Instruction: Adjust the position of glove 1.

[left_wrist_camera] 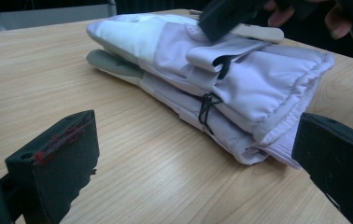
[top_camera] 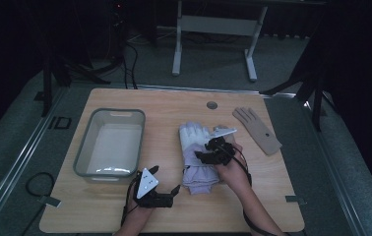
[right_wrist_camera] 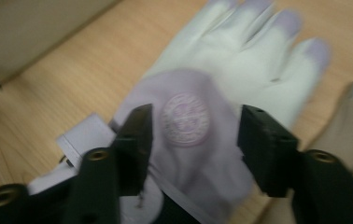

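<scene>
The pale lilac gloves (top_camera: 196, 157) are lying stacked at the centre of the tabletop (top_camera: 253, 206), still outside the grey bin (top_camera: 81, 147) at 9 o'clock of them. The right claw (top_camera: 212, 150) is hovering on top of them, jaws apart, gripping nothing. The left claw (top_camera: 167, 179) is waiting at 7 o'clock of them, jaws apart. A tan glove (top_camera: 260, 129) is lying at 2 o'clock. Judging by this, any packing is not yet begun.

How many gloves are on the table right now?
3: two lavender-white gloves stacked mid-table under the right gripper, and a tan glove lying apart, farther right. More may hide beneath the stack.
</scene>
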Demonstrator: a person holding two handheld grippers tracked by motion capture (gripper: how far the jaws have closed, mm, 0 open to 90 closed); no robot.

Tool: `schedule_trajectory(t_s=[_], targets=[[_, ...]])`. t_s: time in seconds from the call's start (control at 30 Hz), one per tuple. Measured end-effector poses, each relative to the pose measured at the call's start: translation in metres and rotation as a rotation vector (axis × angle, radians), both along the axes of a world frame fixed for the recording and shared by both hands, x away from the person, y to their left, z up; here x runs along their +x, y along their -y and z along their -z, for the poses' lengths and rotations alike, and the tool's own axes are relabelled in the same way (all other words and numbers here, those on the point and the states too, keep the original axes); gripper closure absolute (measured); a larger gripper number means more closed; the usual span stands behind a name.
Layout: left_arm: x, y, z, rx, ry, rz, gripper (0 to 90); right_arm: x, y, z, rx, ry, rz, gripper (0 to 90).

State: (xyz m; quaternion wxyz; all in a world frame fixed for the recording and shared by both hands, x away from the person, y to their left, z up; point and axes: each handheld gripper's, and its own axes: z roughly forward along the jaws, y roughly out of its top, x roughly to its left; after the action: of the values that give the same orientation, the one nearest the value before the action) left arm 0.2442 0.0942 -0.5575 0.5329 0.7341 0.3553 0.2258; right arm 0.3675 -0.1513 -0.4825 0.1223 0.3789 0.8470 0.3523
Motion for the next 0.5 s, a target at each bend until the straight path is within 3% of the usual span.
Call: schedule_trajectory(t_s=[0.03, 0.13, 0.2, 0.3, 0.4, 0.5], targets=[[-0.001, 0.002, 0.000, 0.008, 0.004, 0.001, 0.9, -0.002, 0.005, -0.004, 0.016, 0.010, 0.011, 41.5], [-0.003, 0.004, -0.003, 0.013, 0.015, 0.009, 0.9, -0.005, 0.017, -0.012, 0.074, 0.048, 0.019, 24.5], [-0.004, 0.004, -0.005, 0.000, -0.008, 0.014, 0.9, -0.007, 0.025, -0.015, 0.092, 0.062, 0.009, 14.6], [-0.002, 0.007, -0.015, 0.008, -0.094, 0.041, 0.9, -0.010, 0.039, -0.015, 0.105, 0.089, -0.002, 13.9], [0.001, 0.009, -0.024, -0.027, -0.157, 0.060, 1.0, -0.014, 0.051, -0.013, 0.105, 0.157, -0.011, 13.7], [0.009, 0.013, -0.034, -0.021, -0.201, 0.069, 1.0, -0.018, 0.062, -0.013, 0.112, 0.204, -0.017, 13.7]])
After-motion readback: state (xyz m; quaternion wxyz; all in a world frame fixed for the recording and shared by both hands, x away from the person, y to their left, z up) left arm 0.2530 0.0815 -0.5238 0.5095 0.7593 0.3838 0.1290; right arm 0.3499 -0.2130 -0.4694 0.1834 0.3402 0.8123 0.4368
